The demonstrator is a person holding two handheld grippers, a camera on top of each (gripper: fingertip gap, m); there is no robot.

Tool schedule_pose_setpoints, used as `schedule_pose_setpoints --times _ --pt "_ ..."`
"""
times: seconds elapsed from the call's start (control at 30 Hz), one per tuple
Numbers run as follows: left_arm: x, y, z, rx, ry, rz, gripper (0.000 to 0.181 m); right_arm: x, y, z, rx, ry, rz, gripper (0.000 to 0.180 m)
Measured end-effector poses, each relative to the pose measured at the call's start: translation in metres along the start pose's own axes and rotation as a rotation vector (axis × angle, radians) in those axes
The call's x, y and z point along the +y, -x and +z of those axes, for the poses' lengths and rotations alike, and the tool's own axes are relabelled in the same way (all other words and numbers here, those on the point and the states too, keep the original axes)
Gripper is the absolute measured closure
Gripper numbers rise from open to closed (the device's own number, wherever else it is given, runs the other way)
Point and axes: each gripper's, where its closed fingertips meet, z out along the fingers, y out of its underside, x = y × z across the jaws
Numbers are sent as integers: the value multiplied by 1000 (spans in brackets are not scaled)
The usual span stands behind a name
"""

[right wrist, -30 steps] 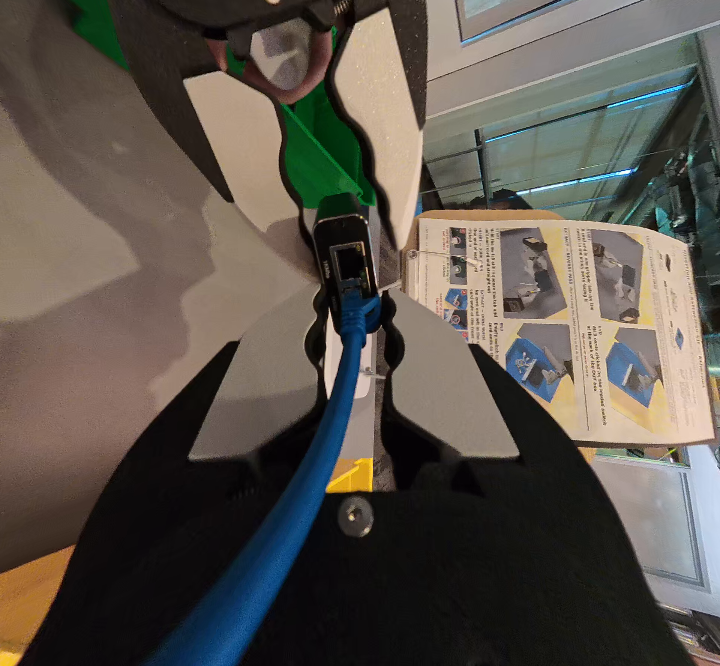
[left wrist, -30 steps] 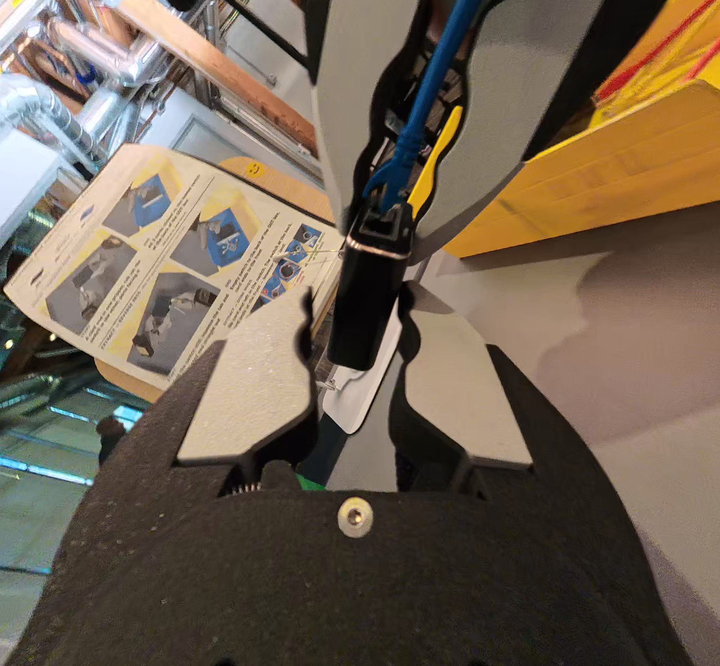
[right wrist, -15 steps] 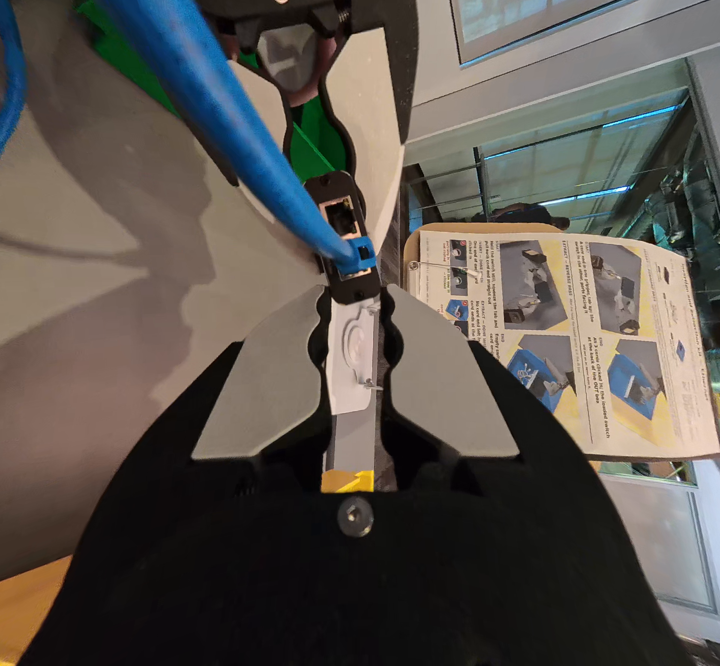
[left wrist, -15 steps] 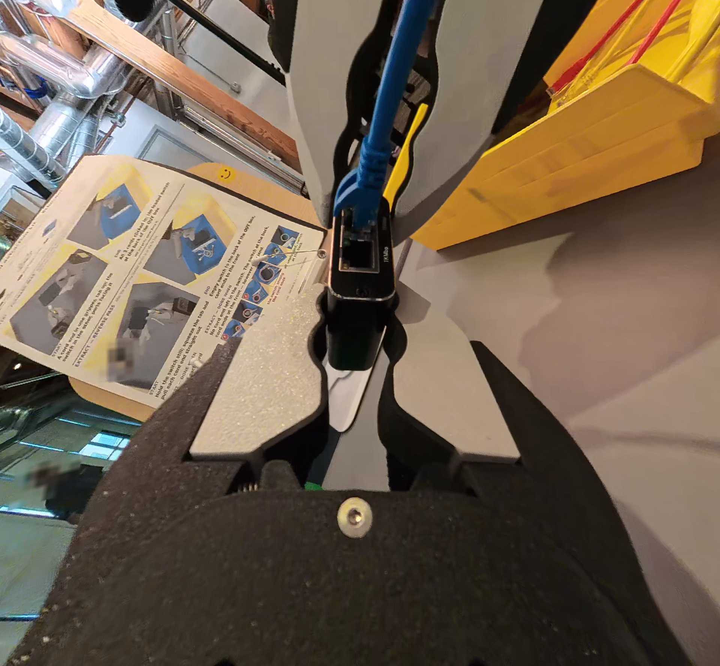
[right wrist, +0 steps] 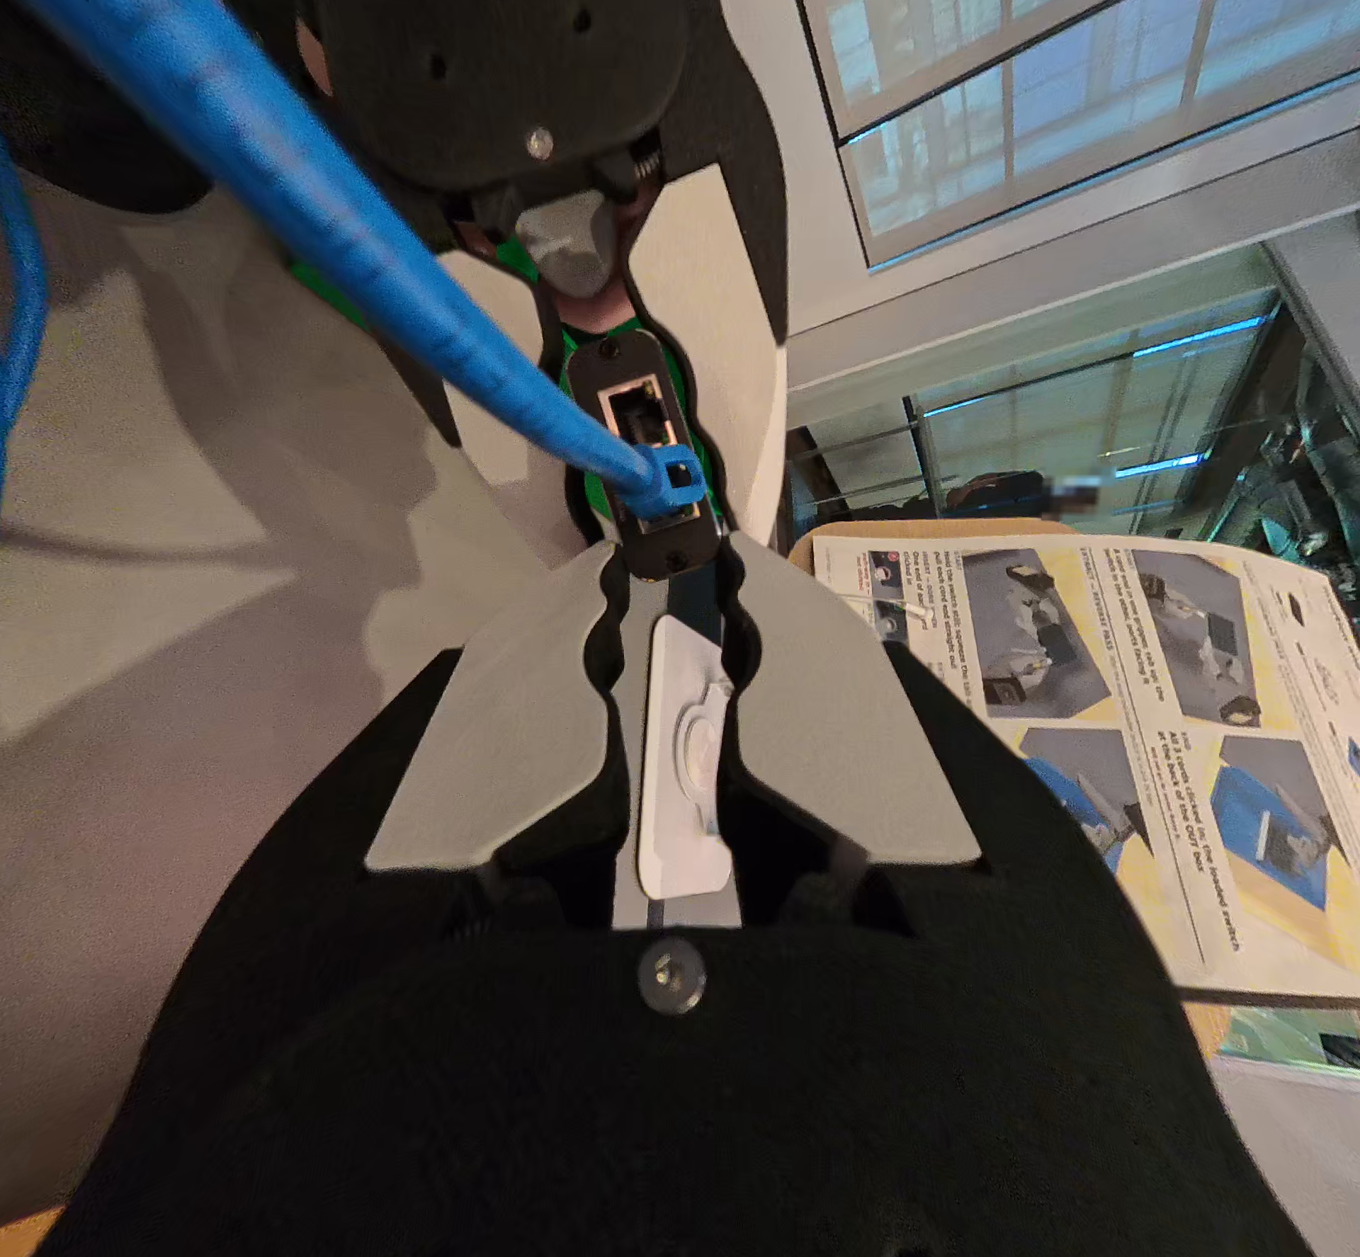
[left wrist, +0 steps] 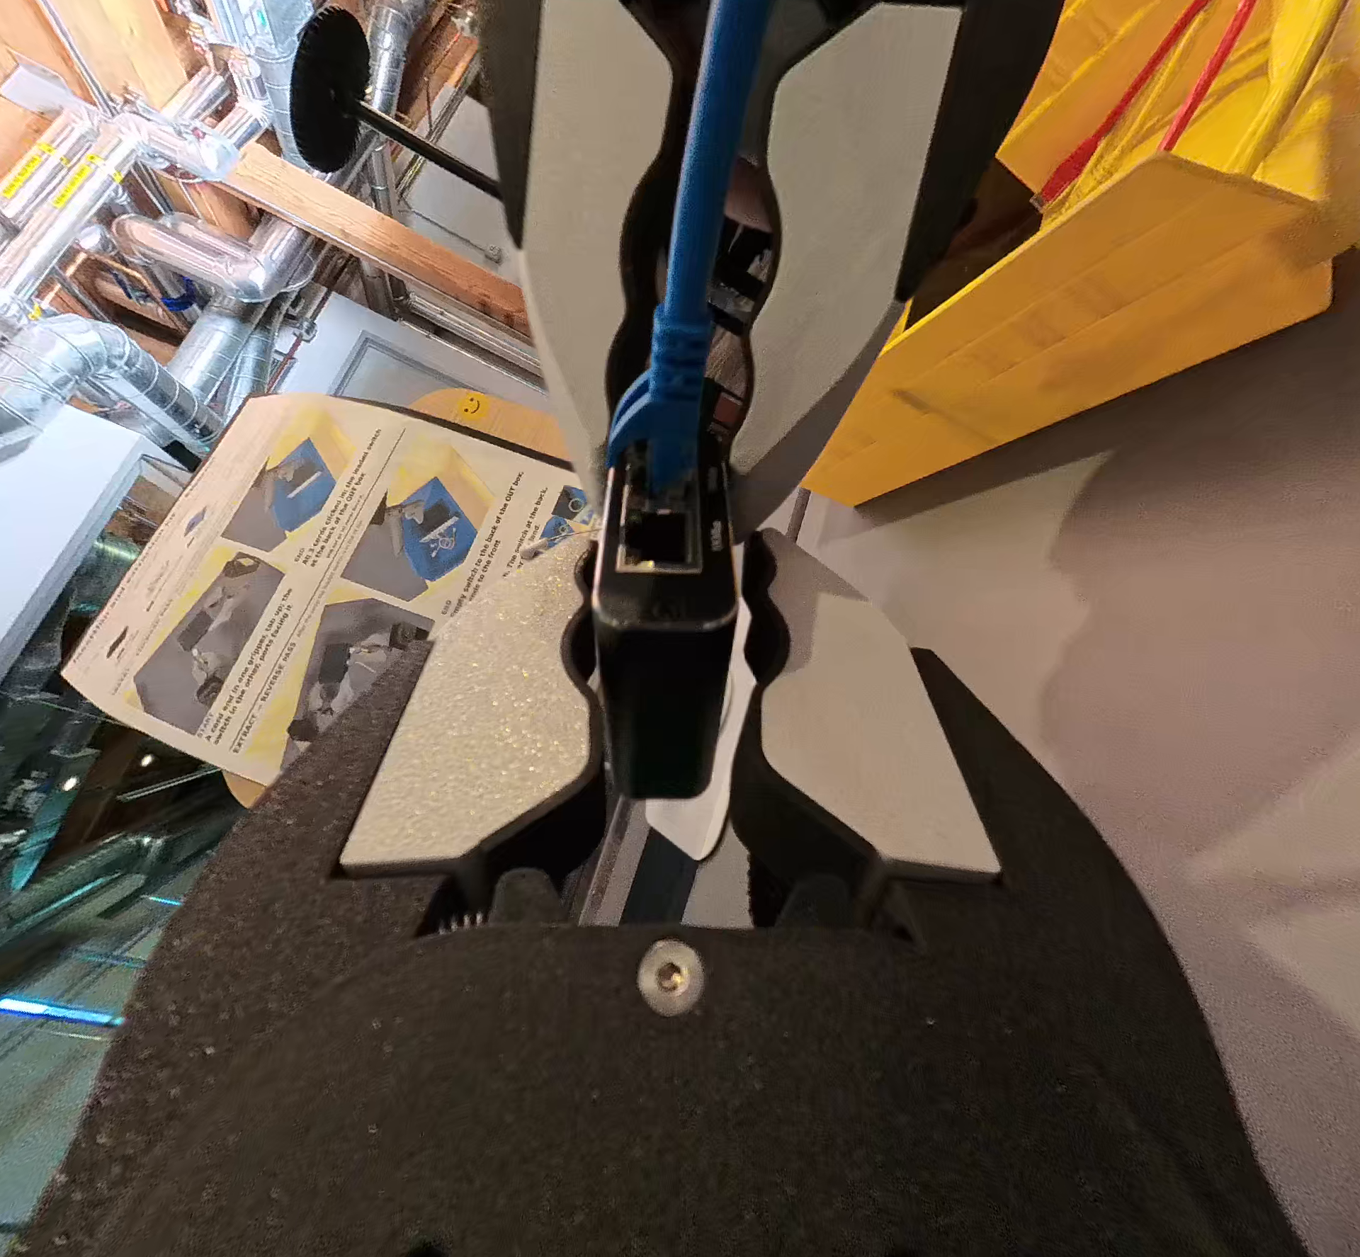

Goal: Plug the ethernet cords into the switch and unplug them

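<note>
Backed off from the small black rectangular switch (right wrist: pixel 646 464) with the right gripper (right wrist: pixel 673 563), fingertips now just short of its near end, jaws parted and empty. Blue ethernet cord (right wrist: pixel 353 250) plugged into the nearer port, farther port vacant. Left gripper (left wrist: pixel 666 622) clamped on the switch body (left wrist: pixel 659 670), port face pointing away from the camera. Beyond: grey tabletop (left wrist: pixel 1104 633), white flat tag (right wrist: pixel 681 758), yellow bin (left wrist: pixel 1104 309), illustrated instruction sheet (right wrist: pixel 1104 729).
</note>
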Motion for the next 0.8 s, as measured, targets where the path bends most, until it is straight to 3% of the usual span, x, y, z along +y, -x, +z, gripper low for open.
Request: schedule_pose_setpoints --times 0.3,0.4,0.53,0.63,0.8 --pt "22 13 -3 -24 119 -1 154 15 -17 -5 110 34 46 156" --pt "25 16 -4 -15 127 -34 154 -5 -24 -12 160 -1 -22 155" --pt "36 12 -3 9 170 -28 154 -15 -19 -6 166 97 -169 157" --pt "37 12 -3 20 173 -72 154 -12 -6 1 88 128 -147 155" --pt "34 11 -3 35 172 -70 154 -19 -6 11 131 106 -164 158"
